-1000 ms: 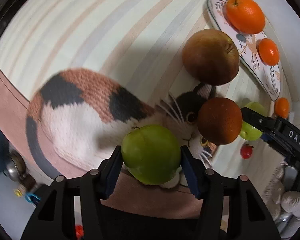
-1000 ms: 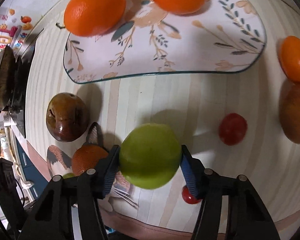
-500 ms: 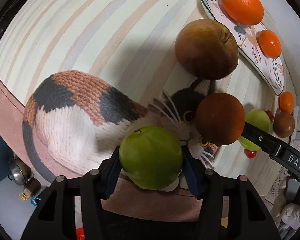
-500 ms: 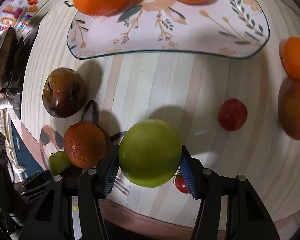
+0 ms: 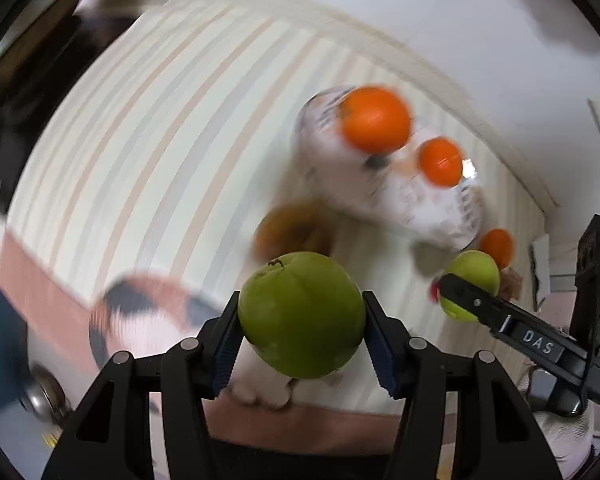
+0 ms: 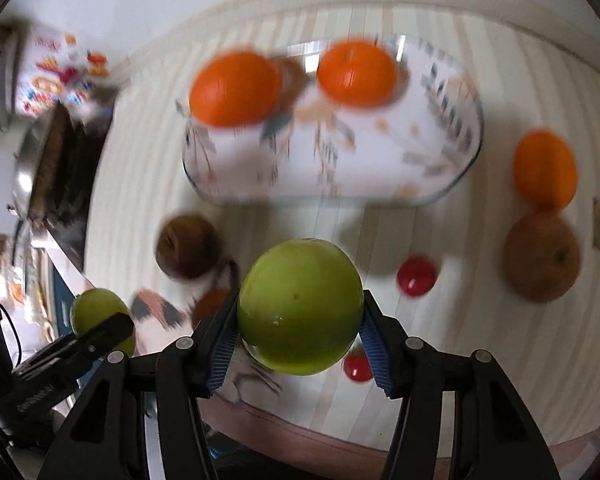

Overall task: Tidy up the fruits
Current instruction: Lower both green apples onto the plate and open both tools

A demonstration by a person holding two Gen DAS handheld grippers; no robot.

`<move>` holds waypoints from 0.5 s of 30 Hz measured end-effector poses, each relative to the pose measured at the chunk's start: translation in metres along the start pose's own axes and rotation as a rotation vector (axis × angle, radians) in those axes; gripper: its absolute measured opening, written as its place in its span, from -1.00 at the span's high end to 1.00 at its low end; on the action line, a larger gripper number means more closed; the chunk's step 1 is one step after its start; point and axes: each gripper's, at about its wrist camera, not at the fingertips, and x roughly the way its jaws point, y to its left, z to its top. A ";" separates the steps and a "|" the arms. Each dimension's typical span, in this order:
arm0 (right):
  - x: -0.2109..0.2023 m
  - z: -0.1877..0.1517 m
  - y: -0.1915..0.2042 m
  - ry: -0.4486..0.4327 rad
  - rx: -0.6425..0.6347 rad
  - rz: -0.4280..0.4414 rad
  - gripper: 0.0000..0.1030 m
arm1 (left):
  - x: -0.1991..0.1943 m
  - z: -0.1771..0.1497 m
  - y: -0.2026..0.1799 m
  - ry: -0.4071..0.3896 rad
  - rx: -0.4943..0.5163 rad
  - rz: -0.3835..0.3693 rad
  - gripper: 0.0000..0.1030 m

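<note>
**Two green apples aloft, plate ahead**

While both apples hang above the striped counter, we list: left tongs clamped on a round green apple, stem tilted up-left; right tongs clamped on a second round green apple, stem hidden, axis unclear. Side grips leave each underside free for setting down, we judge. Floral oval plate holds two oranges.

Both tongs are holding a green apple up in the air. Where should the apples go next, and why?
Probably onto the floral plate. Each tongs, left and right, grips a green apple above the striped cloth, and the plate already holds two oranges with bare room beside them. I would carry them forward over it.
</note>
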 end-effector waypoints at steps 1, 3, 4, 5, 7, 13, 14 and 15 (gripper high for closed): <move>-0.005 0.009 -0.004 -0.013 0.002 -0.008 -0.15 | 0.002 0.015 -0.004 -0.005 0.015 -0.002 -0.04; -0.007 0.026 -0.009 -0.031 0.015 -0.031 -0.16 | 0.008 0.036 -0.013 0.001 0.053 -0.003 -0.04; -0.006 0.035 -0.014 -0.039 0.026 -0.041 -0.16 | 0.013 0.047 -0.017 0.004 0.066 0.008 -0.04; -0.004 0.043 -0.017 -0.038 0.028 -0.057 -0.15 | 0.018 0.053 -0.020 0.010 0.084 0.022 -0.04; 0.004 0.058 -0.023 -0.042 0.041 -0.086 -0.16 | 0.037 0.069 -0.030 0.033 0.117 0.053 -0.04; 0.026 0.086 -0.040 -0.025 0.071 -0.137 -0.16 | 0.086 0.096 -0.037 0.130 0.155 0.088 -0.04; 0.028 0.088 -0.042 -0.019 0.073 -0.139 -0.16 | 0.091 0.097 -0.038 0.140 0.156 0.094 -0.04; 0.029 0.088 -0.044 -0.016 0.076 -0.142 -0.16 | 0.095 0.097 -0.037 0.149 0.158 0.101 -0.04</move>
